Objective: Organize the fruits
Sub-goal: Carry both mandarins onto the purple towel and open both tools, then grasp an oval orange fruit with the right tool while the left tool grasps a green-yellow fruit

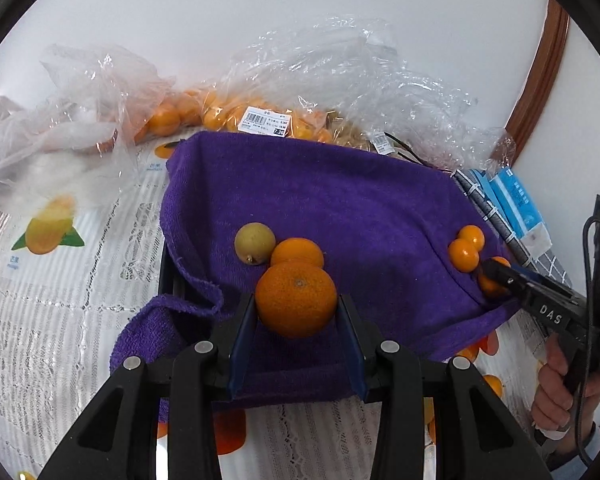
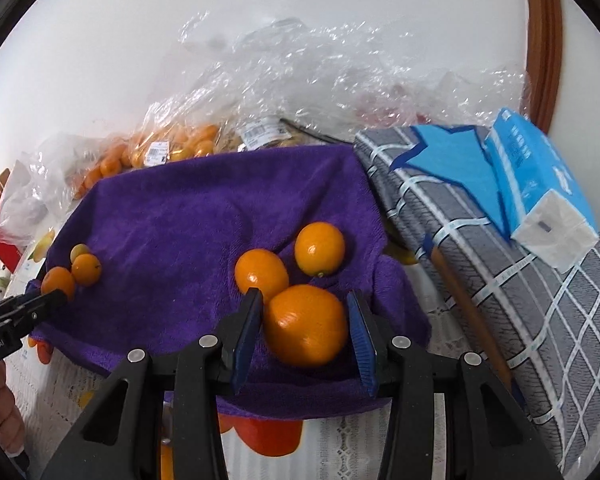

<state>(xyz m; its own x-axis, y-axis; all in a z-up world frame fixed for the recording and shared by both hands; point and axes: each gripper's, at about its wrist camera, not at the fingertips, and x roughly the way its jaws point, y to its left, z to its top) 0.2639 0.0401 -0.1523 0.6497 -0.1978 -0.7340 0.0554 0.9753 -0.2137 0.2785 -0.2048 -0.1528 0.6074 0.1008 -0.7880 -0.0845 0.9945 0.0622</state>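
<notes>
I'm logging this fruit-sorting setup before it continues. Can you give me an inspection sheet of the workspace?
Surface: purple towel draped over a raised base, on a lace tablecloth.
Job's things: six loose fruits on the towel, in two groups of three; bagged oranges behind.
Clutter: tissue pack, grey checked cloth.
Grippers: left gripper flanks the large tangerine; right gripper flanks an orange; grip unclear.
Cables: black cable on the right gripper.
Surroundings: white wall.
</notes>
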